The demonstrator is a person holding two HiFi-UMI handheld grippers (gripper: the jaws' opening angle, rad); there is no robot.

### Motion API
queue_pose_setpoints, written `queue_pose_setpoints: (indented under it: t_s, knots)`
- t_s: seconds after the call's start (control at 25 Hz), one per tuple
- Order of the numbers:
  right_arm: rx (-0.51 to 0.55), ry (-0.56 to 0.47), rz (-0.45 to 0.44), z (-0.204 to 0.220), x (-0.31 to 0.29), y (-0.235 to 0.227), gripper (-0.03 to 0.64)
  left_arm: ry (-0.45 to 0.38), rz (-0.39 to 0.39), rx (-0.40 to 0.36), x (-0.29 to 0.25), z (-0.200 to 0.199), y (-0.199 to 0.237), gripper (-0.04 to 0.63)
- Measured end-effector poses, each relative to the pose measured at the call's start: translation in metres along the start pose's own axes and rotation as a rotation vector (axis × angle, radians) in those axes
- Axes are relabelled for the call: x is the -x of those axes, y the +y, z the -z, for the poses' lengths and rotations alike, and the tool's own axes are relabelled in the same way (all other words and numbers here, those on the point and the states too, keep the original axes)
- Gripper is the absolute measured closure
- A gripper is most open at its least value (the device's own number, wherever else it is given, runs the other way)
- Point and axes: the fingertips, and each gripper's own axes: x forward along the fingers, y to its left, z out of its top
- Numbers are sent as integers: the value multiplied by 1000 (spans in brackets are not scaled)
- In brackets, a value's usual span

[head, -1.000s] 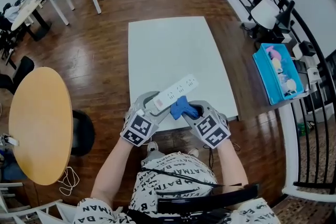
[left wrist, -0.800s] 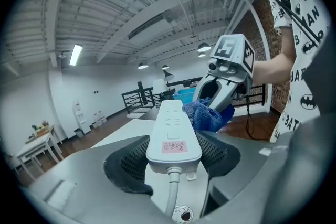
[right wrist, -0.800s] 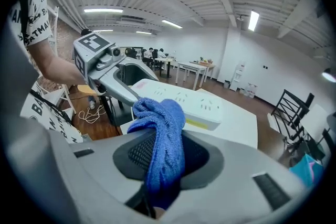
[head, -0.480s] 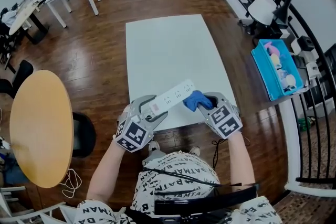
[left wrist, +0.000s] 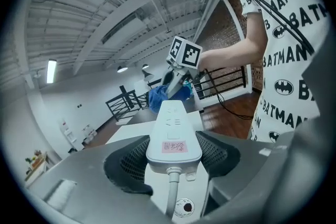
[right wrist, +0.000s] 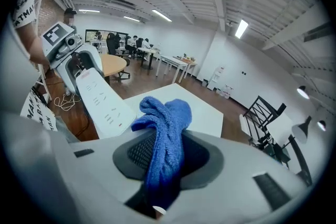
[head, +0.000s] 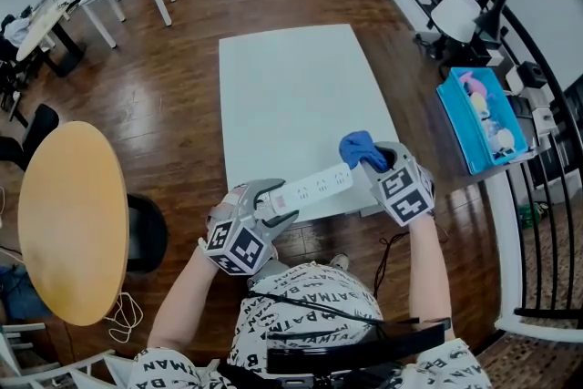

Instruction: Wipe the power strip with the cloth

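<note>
The white power strip [head: 314, 189] is held up over the near edge of the white table [head: 291, 77]. My left gripper [head: 267, 199] is shut on its cord end, and the pads [left wrist: 215, 152] press both sides of the strip [left wrist: 172, 131]. My right gripper [head: 373, 161] is shut on a bunched blue cloth [head: 358, 146]. The cloth [right wrist: 165, 128] sits just past the strip's far end, with the strip [right wrist: 102, 99] apart from it to the left. From the left gripper view, the cloth [left wrist: 163, 96] and the right gripper [left wrist: 178, 81] show beyond the strip's tip.
A blue bin [head: 481, 125] with small items stands on the floor at the right by a black railing [head: 510, 32]. A round wooden table [head: 68, 219] is at the left. The person's patterned shirt [head: 305, 310] is at the bottom.
The right gripper has carried the cloth rightward along the strip and off its far end. The left gripper has shifted right and rolled, swinging the strip flatter.
</note>
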Motion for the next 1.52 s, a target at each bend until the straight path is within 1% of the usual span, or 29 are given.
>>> queue_pose_setpoints:
  t_s: [0.08,0.2,0.32,0.4,0.56,0.76,0.92,1.04,1.12,1.28,1.52]
  knots:
    - [21,-4,-15,-5,-1,6,497,2,-6,0,-2,0,-1,316]
    - [53,3,-48,-5,-2,22,497,4,-39,26,-4,2,7,316]
    - [69,17,-58,0,-2,29,497,11,-58,27,-3,4,12,316]
    - [70,21,-62,3,-1,31,497,14,-77,35,-3,6,16,316]
    - [69,22,-64,3,1,37,497,13,-120,77,-3,7,29,316]
    - [76,32,-40,5,2,40,497,18,-141,91,-5,8,33,316]
    - [57,17,-65,3,1,48,497,13,-173,152,-3,12,44,316]
    - [53,8,-77,-1,1,56,497,18,-186,166,-4,12,49,316]
    - [60,-2,-96,-6,0,65,497,21,-201,178,-4,13,52,316]
    - [76,-43,-168,-24,-1,96,497,14,-214,195,-7,11,56,316]
    - [164,-74,-233,-44,1,133,497,11,-235,205,-10,12,60,316]
